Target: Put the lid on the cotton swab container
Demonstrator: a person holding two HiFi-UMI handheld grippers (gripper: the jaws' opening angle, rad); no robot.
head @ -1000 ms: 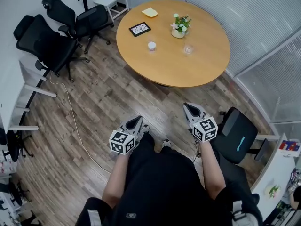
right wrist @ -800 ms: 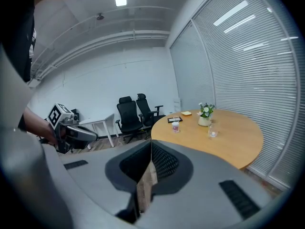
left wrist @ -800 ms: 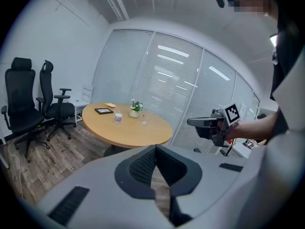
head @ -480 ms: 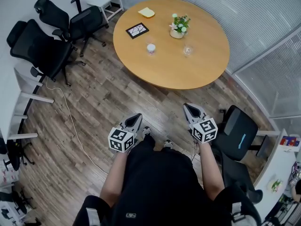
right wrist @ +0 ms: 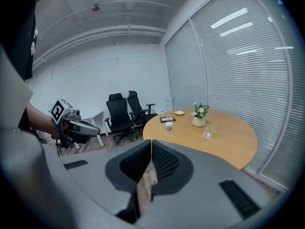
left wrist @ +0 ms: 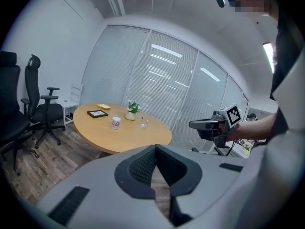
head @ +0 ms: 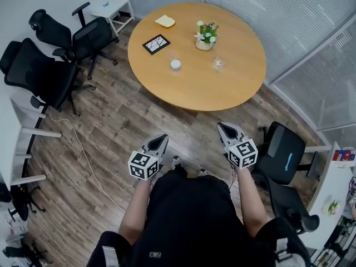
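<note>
Office meeting room: round table (head: 219,88), swivel chairs (head: 39,74).

Round wooden table (head: 228,90) well ahead of left gripper (head: 162,138) and right gripper (head: 221,125). On it: white cylindrical container (head: 176,65) left of small clear vessel (head: 218,64); potted flowers (head: 204,38) behind both; black framed picture (head: 156,44) and yellow pad (head: 165,21) further left. Black office chairs (head: 41,74) left of table.
</note>
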